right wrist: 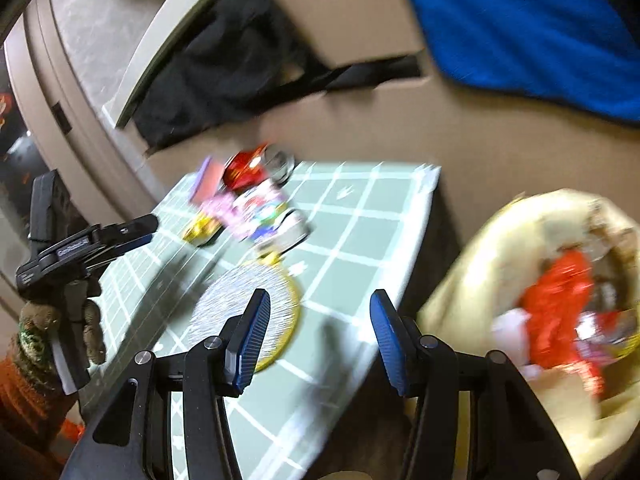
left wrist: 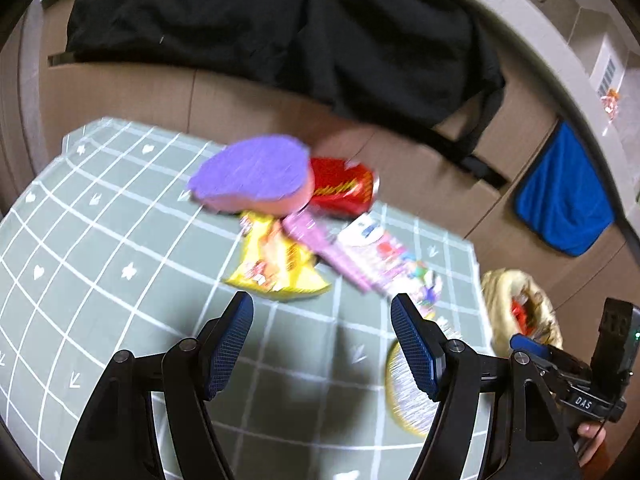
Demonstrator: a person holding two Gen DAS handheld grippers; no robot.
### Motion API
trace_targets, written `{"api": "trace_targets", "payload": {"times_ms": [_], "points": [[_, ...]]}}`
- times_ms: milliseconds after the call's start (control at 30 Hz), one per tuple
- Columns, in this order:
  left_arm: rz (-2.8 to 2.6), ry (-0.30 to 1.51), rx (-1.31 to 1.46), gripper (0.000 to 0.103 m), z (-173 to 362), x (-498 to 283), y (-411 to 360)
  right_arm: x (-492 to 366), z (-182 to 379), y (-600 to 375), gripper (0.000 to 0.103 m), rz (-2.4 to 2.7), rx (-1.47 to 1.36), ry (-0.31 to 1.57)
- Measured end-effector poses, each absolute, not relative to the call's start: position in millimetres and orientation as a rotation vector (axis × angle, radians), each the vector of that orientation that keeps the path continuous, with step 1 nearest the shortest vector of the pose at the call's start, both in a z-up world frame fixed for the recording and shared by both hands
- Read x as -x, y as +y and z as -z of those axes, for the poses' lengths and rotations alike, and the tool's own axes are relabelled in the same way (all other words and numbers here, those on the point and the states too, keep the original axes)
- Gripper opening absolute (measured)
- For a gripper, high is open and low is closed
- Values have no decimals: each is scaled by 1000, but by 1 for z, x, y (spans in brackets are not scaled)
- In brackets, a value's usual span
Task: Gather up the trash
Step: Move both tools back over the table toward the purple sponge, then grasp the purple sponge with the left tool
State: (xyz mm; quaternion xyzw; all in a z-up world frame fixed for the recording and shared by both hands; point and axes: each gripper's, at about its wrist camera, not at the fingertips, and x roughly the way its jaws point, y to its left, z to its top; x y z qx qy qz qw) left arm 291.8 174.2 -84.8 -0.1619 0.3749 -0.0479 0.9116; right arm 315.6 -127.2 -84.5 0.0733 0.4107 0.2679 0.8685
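1. Cardboard panels (left wrist: 420,168) wall in your workspace behind a low table covered by a sage-green cloth with a white grid and small white hearts, stars and arrows (left wrist: 100,248); a black fabric bag with a strap (left wrist: 280,28) and a blue cloth (left wrist: 564,196) hang over the cardboard.
2. Your trash sits in a loose heap at the far middle of the cloth: a crinkled yellow foil snack wrapper (left wrist: 276,264), a glossy red foil packet with yellow lettering too blurred to read (left wrist: 340,188), and a long pink-and-white printed wrapper (left wrist: 376,260) whose long axis runs from the heap toward your right-hand table edge.
3. A flat purple-topped, pink-sided sponge-like pad (left wrist: 252,172) lies partly over the heap.
4. A round silvery woven coaster with a yellow rim (right wrist: 244,312) lies flat on the near part of the cloth.
5. A crumpled cream-yellow bag (right wrist: 500,260) stands open beside the table's right edge, with red foil and other wrappers inside.
6. Your left gripper (left wrist: 322,320) hovers over the cloth just short of the yellow wrapper, ribbed blue pads spread apart, nothing between them.
7. Your right gripper (right wrist: 318,320) is likewise spread and empty, over the table edge between coaster and bag; its body reads "DAS".
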Motion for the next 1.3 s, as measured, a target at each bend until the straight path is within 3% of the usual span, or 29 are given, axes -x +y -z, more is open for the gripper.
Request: {"api": "trace_targets", "payload": {"times_ms": [233, 367, 700, 900, 1000, 1100, 1300], "points": [[100, 784, 339, 72, 100, -301, 190, -322, 104, -98, 50, -571, -150, 939], [122, 818, 331, 84, 103, -317, 187, -324, 110, -93, 50, -576, -185, 956], [72, 693, 384, 84, 84, -359, 212, -327, 111, -84, 57, -592, -212, 950], [45, 644, 279, 84, 70, -415, 217, -327, 112, -78, 60, -589, -166, 950], [90, 701, 281, 84, 74, -453, 233, -325, 111, -70, 60, -577, -94, 956], [161, 797, 306, 84, 87, -471, 247, -321, 113, -62, 67, -587, -12, 945], [254, 887, 314, 84, 111, -439, 257, -318, 115, -48, 78, -607, 99, 940]]}}
